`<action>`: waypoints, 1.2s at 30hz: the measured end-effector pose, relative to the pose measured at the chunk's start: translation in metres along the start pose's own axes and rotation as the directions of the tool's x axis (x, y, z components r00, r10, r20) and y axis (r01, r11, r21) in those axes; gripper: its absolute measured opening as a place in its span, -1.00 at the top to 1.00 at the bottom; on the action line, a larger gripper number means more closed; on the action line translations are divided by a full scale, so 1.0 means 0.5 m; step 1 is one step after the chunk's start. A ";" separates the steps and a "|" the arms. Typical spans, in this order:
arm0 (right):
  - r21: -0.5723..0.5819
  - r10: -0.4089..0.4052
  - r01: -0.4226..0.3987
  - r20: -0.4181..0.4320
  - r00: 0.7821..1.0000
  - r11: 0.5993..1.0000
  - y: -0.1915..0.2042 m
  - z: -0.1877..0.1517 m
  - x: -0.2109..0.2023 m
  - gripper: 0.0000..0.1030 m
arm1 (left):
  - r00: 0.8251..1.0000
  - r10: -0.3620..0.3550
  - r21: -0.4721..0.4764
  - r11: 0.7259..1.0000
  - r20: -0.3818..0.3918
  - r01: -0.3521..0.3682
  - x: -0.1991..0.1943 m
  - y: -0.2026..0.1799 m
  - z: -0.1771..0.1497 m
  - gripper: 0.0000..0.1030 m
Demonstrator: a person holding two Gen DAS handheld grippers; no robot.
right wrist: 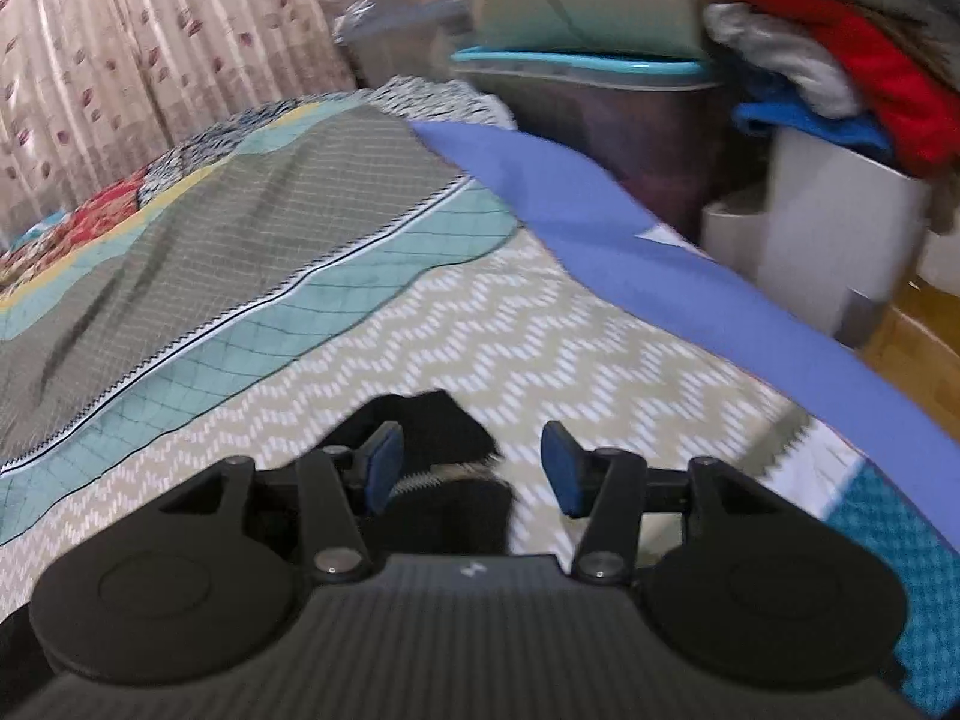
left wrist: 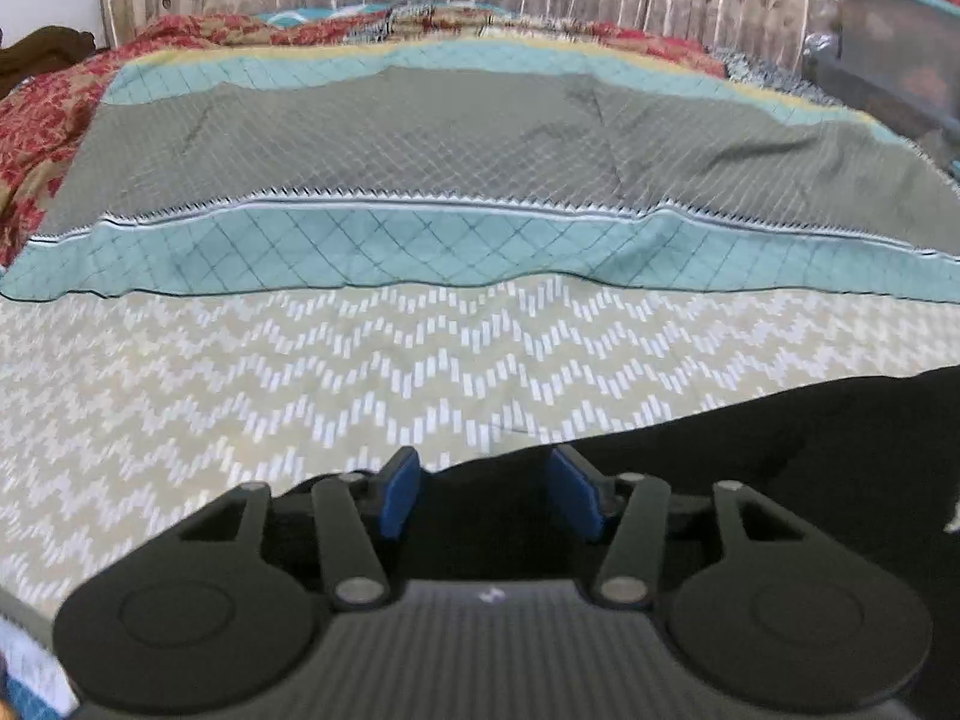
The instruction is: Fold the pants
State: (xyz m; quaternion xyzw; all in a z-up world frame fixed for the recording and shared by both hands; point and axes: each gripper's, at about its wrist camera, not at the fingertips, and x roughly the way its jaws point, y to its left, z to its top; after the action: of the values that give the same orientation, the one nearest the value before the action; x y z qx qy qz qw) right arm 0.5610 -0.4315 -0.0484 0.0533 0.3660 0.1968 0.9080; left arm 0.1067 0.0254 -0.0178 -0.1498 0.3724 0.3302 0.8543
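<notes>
Both tongs, left tongs (left wrist: 485,491) and right tongs (right wrist: 471,465), stand spread, pinching nothing, over black pants (left wrist: 750,450) on the bed's (left wrist: 300,372) near edge. Between folds, I judge; next needs fresh grips.

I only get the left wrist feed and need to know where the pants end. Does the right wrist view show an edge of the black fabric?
Observer: Yes. The black pants end in a corner between the right gripper fingers, with a zipper showing there.
Operator: Is that gripper clamped on them?
Observer: No, its blue pads stand apart, nothing pinched.
Operator: What lies past the bed on that side?
Observer: A blue border of the bed cover, then a white bin with red and grey clothes piled above it.
</notes>
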 end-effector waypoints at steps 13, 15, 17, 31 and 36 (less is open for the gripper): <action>0.072 -0.122 0.142 -0.229 0.966 0.987 0.093 0.044 0.223 0.93 | 0.998 0.021 0.000 1.000 -0.054 -0.021 0.082 -0.039 -0.021 0.42; 0.129 -0.077 0.102 -0.184 0.980 0.986 0.089 0.058 0.206 0.93 | 0.998 0.013 -0.007 1.000 -0.056 -0.013 0.081 -0.035 -0.018 0.61; 0.224 0.051 -0.037 -0.060 0.997 0.974 0.065 0.084 0.140 0.93 | 0.998 0.008 -0.013 1.000 -0.056 -0.009 0.080 -0.027 -0.012 0.69; 0.387 -0.155 0.177 -0.087 0.984 0.905 -0.271 -0.018 -0.029 0.63 | 0.999 -0.017 0.006 1.000 -0.038 0.017 0.019 -0.010 -0.018 0.57; 0.359 -0.079 0.089 -0.042 0.996 0.929 -0.268 -0.050 -0.102 0.59 | 1.000 -0.022 0.002 1.000 -0.012 0.022 -0.042 0.011 -0.018 0.44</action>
State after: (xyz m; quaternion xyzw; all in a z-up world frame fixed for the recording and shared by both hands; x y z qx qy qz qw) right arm 0.5532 -0.5756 -0.0659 0.2006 0.4099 0.0878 0.8854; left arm 0.0874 0.0154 -0.0087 -0.1549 0.3762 0.3196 0.8557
